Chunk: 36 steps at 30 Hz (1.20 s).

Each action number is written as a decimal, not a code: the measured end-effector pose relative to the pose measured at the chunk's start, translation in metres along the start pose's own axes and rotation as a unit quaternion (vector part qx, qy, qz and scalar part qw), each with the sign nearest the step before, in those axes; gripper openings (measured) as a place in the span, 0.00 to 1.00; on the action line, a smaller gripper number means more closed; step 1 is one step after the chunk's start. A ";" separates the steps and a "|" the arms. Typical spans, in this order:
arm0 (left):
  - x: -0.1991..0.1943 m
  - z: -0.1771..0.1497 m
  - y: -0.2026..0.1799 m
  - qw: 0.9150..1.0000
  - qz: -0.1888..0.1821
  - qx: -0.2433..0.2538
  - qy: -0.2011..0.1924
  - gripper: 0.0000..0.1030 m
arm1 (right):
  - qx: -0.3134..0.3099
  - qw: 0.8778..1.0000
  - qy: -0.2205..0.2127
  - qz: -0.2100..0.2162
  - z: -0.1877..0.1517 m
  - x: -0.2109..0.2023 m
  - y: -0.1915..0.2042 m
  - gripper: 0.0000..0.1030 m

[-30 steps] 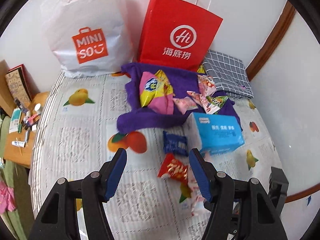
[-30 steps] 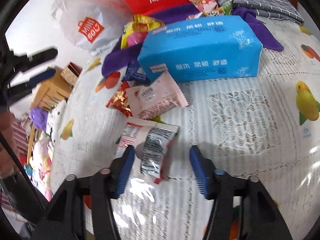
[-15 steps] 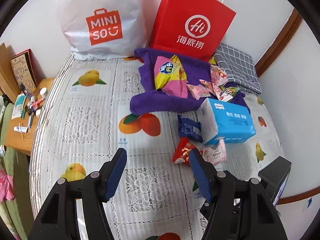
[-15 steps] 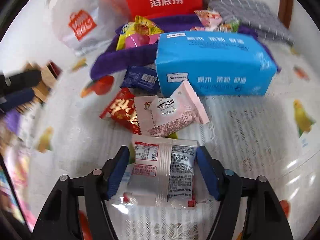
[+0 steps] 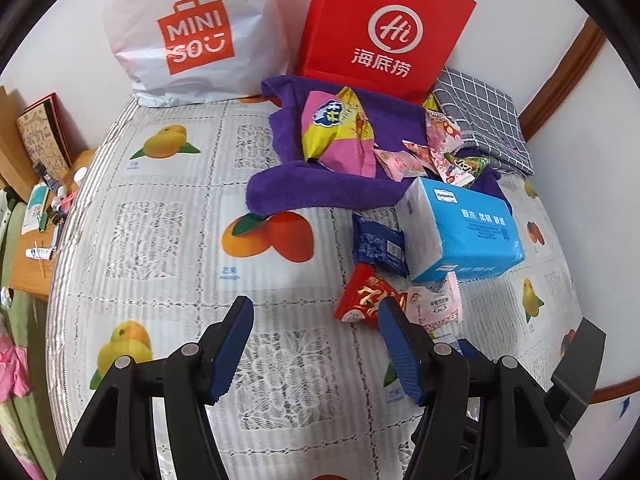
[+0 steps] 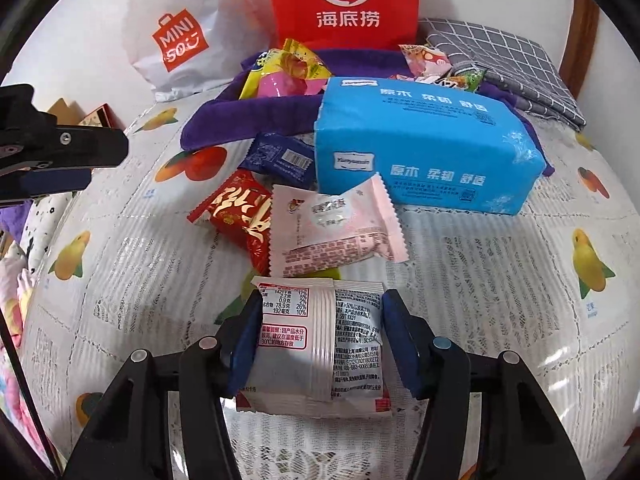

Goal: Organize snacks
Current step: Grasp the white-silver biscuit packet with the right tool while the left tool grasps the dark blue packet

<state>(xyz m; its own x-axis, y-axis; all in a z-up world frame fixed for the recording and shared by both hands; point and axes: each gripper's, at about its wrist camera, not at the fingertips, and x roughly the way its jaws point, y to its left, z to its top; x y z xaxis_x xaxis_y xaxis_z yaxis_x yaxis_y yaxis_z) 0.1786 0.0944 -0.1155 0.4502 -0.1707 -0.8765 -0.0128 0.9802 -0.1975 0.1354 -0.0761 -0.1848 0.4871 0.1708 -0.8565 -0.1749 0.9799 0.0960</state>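
Note:
Snack packets lie on a fruit-print tablecloth [image 5: 160, 240]. My right gripper [image 6: 318, 316] is open, its blue pads on either side of a white packet [image 6: 320, 340] lying face down; the pads look close to its edges, contact unclear. Beyond it lie a pink packet [image 6: 332, 232], a red packet [image 6: 240, 216] and a dark blue packet [image 6: 280, 158]. My left gripper [image 5: 316, 328] is open and empty above the cloth, left of the red packet [image 5: 368, 296]. A large pink-yellow bag [image 5: 336, 132] and small packets [image 5: 436, 156] rest on a purple towel [image 5: 320, 188].
A blue tissue pack [image 5: 464, 232] lies by the snacks. A white MINISO bag [image 5: 192, 32] and a red paper bag [image 5: 384, 28] stand against the back wall. A grey checked cloth [image 5: 484, 120] lies at back right. A wooden side table [image 5: 36, 208] with clutter is left.
My right gripper moved forward and down so the white packet now sits between its pads. My left gripper pulled back and rose, showing more tablecloth.

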 end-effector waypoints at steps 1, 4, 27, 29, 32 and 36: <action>0.001 0.001 -0.002 1.000 0.001 0.002 0.000 0.61 | 0.001 1.000 0.001 -0.001 0.000 0.000 -0.002 0.57; 0.008 0.002 -0.008 1.000 0.003 0.005 0.004 0.61 | 0.004 1.000 0.000 0.003 -0.001 -0.001 -0.008 0.57; 0.074 0.029 -0.052 0.997 0.018 0.070 0.019 0.61 | 0.013 0.999 -0.033 -0.034 0.006 -0.002 -0.121 0.57; 0.081 0.031 -0.054 0.997 0.019 0.077 0.020 0.61 | 0.013 0.999 -0.034 -0.028 0.007 -0.001 -0.128 0.57; 0.092 0.034 -0.056 0.996 0.023 0.088 0.024 0.61 | 0.014 0.999 -0.035 -0.022 0.008 -0.001 -0.130 0.57; 0.107 0.036 -0.056 0.995 0.021 0.091 0.028 0.61 | 0.011 0.999 -0.035 -0.024 0.009 0.000 -0.129 0.58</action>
<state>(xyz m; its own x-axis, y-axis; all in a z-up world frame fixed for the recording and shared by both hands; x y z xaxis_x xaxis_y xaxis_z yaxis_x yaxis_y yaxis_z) 0.2591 0.0248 -0.1821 0.4025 -0.1286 -0.9063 0.1326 0.9878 -0.0813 0.1654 -0.2020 -0.1927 0.5531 0.1292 -0.8231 -0.1311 0.9891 0.0671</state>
